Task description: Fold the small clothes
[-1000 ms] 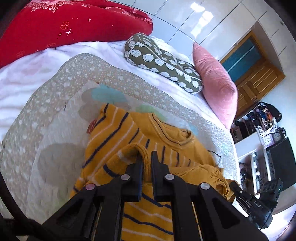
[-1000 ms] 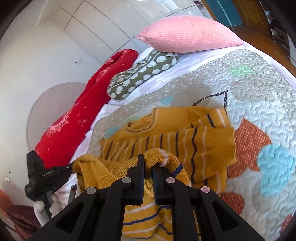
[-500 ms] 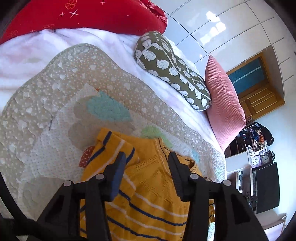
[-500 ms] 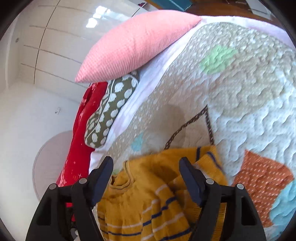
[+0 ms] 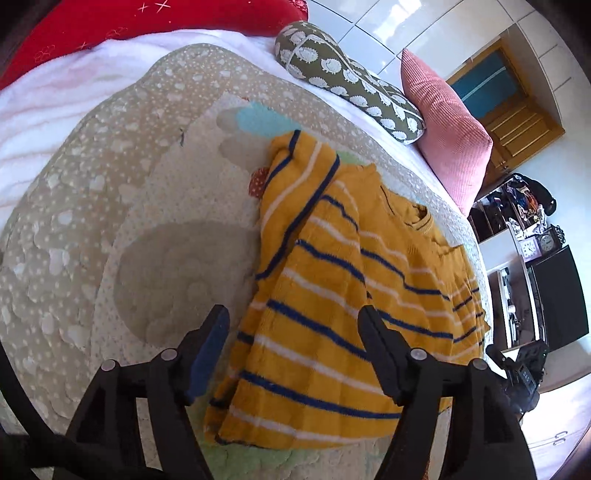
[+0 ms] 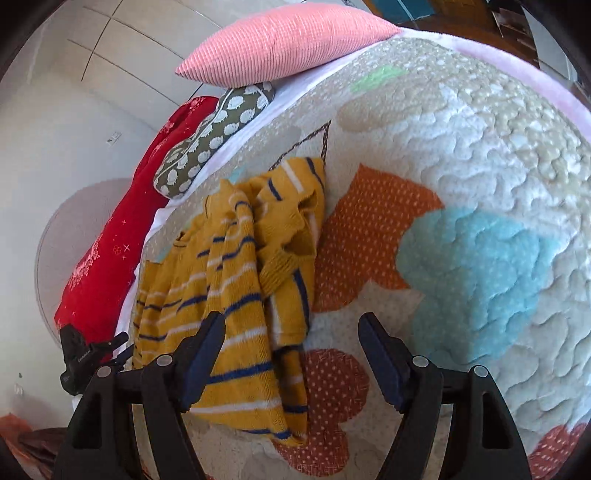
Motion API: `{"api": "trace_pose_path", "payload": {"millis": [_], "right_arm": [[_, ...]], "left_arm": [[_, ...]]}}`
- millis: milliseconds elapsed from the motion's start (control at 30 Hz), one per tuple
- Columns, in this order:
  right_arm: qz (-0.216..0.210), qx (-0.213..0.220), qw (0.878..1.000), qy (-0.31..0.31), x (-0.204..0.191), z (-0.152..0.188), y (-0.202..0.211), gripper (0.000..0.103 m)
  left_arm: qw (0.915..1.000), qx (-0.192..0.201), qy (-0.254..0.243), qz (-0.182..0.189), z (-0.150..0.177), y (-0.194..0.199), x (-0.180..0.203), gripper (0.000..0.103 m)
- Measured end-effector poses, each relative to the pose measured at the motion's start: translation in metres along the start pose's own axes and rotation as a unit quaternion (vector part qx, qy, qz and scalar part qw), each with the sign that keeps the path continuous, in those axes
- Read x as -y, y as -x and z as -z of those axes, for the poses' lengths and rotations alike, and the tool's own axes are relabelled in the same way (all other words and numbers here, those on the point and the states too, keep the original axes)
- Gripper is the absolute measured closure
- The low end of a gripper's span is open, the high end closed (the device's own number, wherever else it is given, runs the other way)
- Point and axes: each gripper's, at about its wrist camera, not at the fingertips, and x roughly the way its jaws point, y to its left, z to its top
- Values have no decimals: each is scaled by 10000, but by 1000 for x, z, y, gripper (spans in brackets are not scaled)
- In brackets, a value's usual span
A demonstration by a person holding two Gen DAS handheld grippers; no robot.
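Observation:
A small mustard-yellow sweater with navy and white stripes [image 5: 332, 288] lies folded over on the patterned quilt [image 5: 129, 221]. It also shows in the right wrist view [image 6: 236, 295], bunched along its right edge with a cuff on top. My left gripper [image 5: 293, 325] is open and empty, just above the sweater's near part. My right gripper [image 6: 291, 332] is open and empty, above the sweater's near right edge. The other gripper's black body shows at the far right of the left wrist view [image 5: 521, 373] and at the far left of the right wrist view [image 6: 81, 358].
A pink cushion [image 5: 447, 125], a green patterned pillow [image 5: 347, 74] and a red blanket [image 5: 147, 22] lie at the head of the bed. In the right wrist view the quilt [image 6: 461, 184] stretches to the right. A wooden door [image 5: 513, 114] and cluttered shelves [image 5: 517, 206] stand beyond the bed.
Both grippers were shut on folds of the sweater a second ago. They opened, let it drop folded on the quilt, and have drawn back and up.

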Motion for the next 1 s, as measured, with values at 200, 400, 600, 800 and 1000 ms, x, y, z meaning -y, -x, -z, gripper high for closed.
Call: {"api": "trace_pose_path", "payload": {"millis": [200, 400, 600, 800, 1000], "right_arm": [[-139, 31, 9994, 317, -27, 4, -35, 23], [-83, -292, 9980, 547, -49, 9, -54, 77], [-431, -198, 9975, 524, -50, 13, 1, 80], [-175, -305, 9970, 690, -19, 61, 53, 78], [505, -56, 9968, 614, 16, 91, 88, 62]], "left_arm": [[9972, -346, -530, -407, 3, -34, 21, 31], [9936, -505, -690, -736, 10, -20, 51, 88], [9950, -606, -649, -460, 50, 26, 73, 89], [9915, -600, -678, -937, 128, 37, 76, 89], [9980, -143, -66, -612, 144, 76, 53, 89]]}}
